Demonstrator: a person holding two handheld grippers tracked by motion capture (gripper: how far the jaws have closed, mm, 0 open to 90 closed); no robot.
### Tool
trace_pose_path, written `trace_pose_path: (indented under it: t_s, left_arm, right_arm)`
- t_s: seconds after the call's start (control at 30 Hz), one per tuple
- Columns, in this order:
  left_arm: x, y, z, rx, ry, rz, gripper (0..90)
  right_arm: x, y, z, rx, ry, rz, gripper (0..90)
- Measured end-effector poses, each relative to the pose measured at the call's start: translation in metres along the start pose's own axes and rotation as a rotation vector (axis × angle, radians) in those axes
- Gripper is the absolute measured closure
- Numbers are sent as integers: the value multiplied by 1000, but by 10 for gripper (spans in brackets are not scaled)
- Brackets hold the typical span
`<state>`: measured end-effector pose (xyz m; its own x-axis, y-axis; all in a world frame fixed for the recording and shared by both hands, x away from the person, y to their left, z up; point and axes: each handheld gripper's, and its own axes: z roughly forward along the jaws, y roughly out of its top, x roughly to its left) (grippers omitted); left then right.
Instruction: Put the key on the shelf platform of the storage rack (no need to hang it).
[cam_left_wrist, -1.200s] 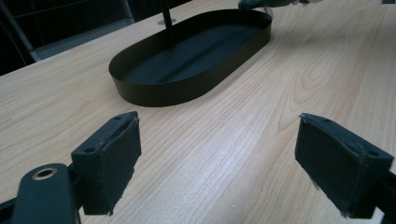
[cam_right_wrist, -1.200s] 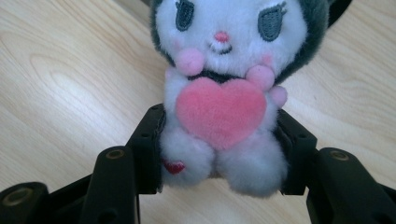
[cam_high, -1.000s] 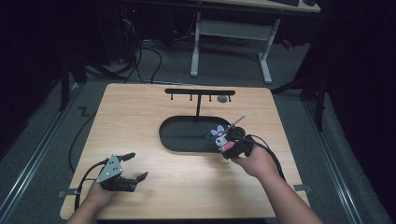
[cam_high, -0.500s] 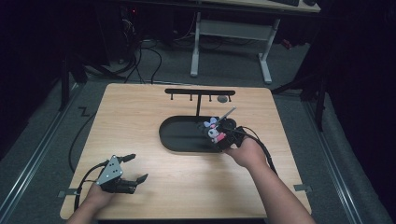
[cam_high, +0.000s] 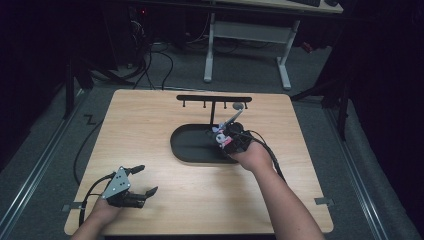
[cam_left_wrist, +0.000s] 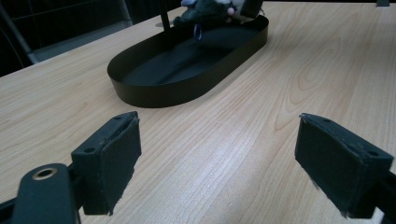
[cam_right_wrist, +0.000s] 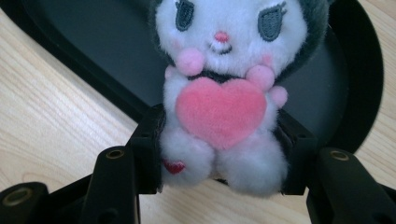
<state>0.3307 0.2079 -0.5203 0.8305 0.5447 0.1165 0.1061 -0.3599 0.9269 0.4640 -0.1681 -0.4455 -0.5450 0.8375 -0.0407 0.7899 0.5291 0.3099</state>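
The plush toy (cam_right_wrist: 219, 107) between the right hand-held gripper (cam_right_wrist: 219, 163) pads is fuzzy cloth, its pink heart a smoother felt. Beyond it, the oval tray (cam_left_wrist: 154, 91) looks like matt black metal. The desk (cam_left_wrist: 289, 70) is pale, smooth wood-grain laminate. The left hand-held gripper (cam_left_wrist: 224, 177) pads look rough, matt rubber.

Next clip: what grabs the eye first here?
The plush toy, white-faced with a pink heart on its chest, clamped in the right gripper over the right end of the black oval tray. Behind the tray stands a black hook rack; the left gripper rests open near the table's front left corner.
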Motion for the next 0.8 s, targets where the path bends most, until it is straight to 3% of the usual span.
trace_pose_path:
  t_s: [0.27,0.57,0.8]
  left_arm:
    - [0,0,0,1,0,1,154]
    - [0,0,0,-2,-2,-3,154]
    - [0,0,0,-3,-2,-5,154]
  right_arm:
    - [0,13,11,-4,11,-9,463]
    - [6,30,7,-18,11,-24,464]
    - [8,27,16,8,15,-23,463]
